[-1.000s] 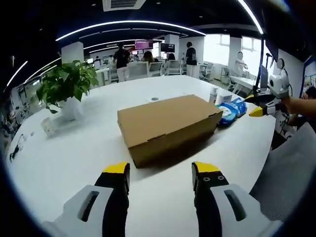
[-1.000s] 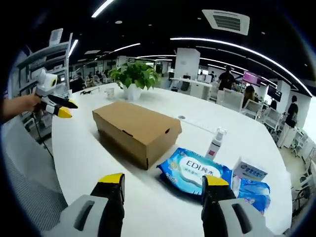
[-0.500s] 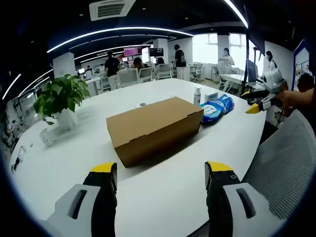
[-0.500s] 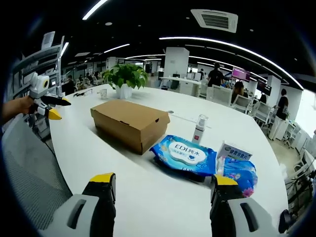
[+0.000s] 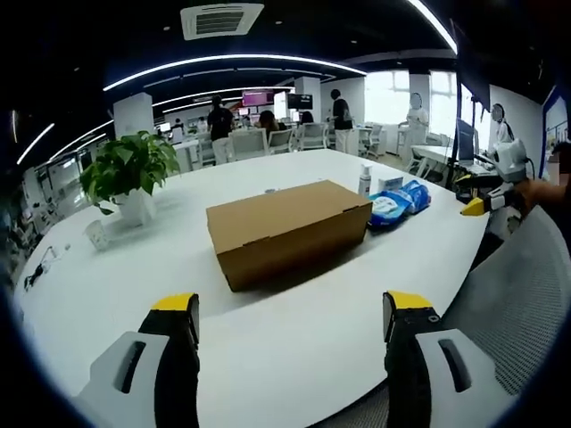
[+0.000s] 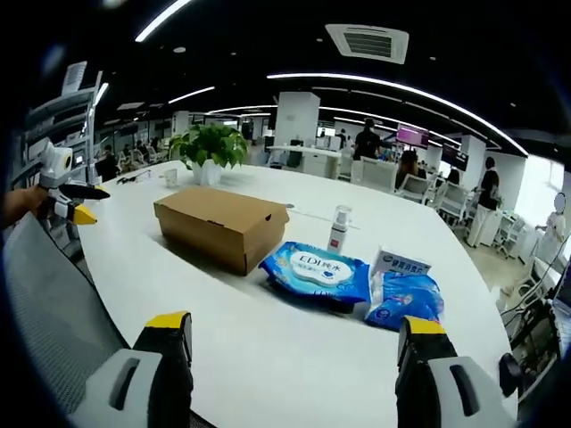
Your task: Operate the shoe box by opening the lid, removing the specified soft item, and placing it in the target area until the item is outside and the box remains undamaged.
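Both grippers, left (image 5: 290,308) and right (image 6: 294,330), jaws apart, facing closed box (image 5: 287,227).

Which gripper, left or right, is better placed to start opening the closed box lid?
Probably the left gripper: the box lies straight ahead between its open jaws. The right gripper faces the blue wipes pack, with the box off to one side.

Plain brown shoe box (image 5: 287,227) on white table (image 5: 294,330); blue wipes pack (image 6: 315,271), perhaps white-labelled
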`<action>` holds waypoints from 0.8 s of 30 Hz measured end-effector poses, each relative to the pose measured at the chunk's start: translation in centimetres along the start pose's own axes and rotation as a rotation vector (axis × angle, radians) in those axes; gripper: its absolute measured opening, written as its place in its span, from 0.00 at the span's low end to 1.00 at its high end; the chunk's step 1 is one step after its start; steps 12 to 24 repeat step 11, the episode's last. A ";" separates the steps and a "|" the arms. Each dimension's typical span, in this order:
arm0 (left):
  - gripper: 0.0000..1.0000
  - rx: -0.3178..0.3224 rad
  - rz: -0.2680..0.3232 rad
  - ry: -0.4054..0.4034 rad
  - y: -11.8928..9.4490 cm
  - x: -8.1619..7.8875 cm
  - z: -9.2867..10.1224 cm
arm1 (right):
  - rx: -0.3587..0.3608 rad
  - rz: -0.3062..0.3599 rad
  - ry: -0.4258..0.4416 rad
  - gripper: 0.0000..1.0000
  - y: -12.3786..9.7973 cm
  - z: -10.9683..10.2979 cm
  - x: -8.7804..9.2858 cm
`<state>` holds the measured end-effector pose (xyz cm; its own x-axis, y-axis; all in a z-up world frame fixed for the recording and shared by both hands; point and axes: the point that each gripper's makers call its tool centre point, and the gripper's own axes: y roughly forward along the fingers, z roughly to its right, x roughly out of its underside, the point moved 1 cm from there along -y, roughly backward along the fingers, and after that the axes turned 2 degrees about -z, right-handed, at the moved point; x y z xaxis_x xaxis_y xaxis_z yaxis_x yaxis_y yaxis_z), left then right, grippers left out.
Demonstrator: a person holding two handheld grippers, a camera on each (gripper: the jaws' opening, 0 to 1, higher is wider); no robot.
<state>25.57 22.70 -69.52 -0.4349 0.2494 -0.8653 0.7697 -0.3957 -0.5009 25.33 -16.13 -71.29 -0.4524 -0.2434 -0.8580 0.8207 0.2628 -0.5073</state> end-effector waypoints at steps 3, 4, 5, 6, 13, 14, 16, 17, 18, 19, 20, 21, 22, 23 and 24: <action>0.91 -0.012 0.002 -0.010 -0.2 0.2 -0.2 | 0.001 -0.004 -0.002 0.97 -0.1 -0.4 0.1; 0.92 -0.016 0.001 -0.011 -0.3 0.3 -0.3 | 0.002 -0.001 -0.007 0.98 -0.1 -0.5 0.1; 0.93 -0.022 -0.001 -0.013 -0.3 0.5 -0.4 | 0.003 0.003 -0.009 0.99 -0.1 -0.5 0.0; 0.95 -0.027 -0.003 -0.016 -0.4 0.6 -0.5 | 0.003 0.006 -0.011 0.99 -0.1 -0.6 0.0; 0.99 -0.030 -0.005 -0.020 -0.4 0.7 -0.4 | -0.004 0.003 -0.007 0.99 -0.2 -1.0 0.1; 0.99 -0.030 -0.005 -0.020 -0.4 0.7 -0.4 | -0.004 0.003 -0.007 0.99 -0.2 -1.0 0.1; 0.99 -0.030 -0.005 -0.020 -0.4 0.7 -0.4 | -0.004 0.003 -0.007 0.99 -0.2 -1.0 0.1; 0.99 -0.030 -0.005 -0.020 -0.4 0.7 -0.4 | -0.004 0.003 -0.007 0.99 -0.2 -1.0 0.1; 0.99 -0.030 -0.005 -0.020 -0.4 0.7 -0.4 | -0.004 0.003 -0.007 0.99 -0.2 -1.0 0.1; 0.99 -0.030 -0.005 -0.020 -0.4 0.7 -0.4 | -0.004 0.003 -0.007 0.99 -0.2 -1.0 0.1; 0.99 -0.030 -0.005 -0.020 -0.4 0.7 -0.4 | -0.004 0.003 -0.007 0.99 -0.2 -1.0 0.1; 0.99 -0.030 -0.005 -0.020 -0.4 0.7 -0.4 | -0.004 0.003 -0.007 0.99 -0.2 -1.0 0.1; 0.99 -0.030 -0.005 -0.020 -0.4 0.7 -0.4 | -0.004 0.003 -0.007 0.99 -0.2 -1.0 0.1; 0.99 -0.030 -0.005 -0.020 -0.4 0.7 -0.4 | -0.004 0.003 -0.007 0.99 -0.2 -1.0 0.1; 0.99 -0.030 -0.005 -0.020 -0.4 0.7 -0.4 | -0.004 0.003 -0.007 0.99 -0.2 -1.0 0.1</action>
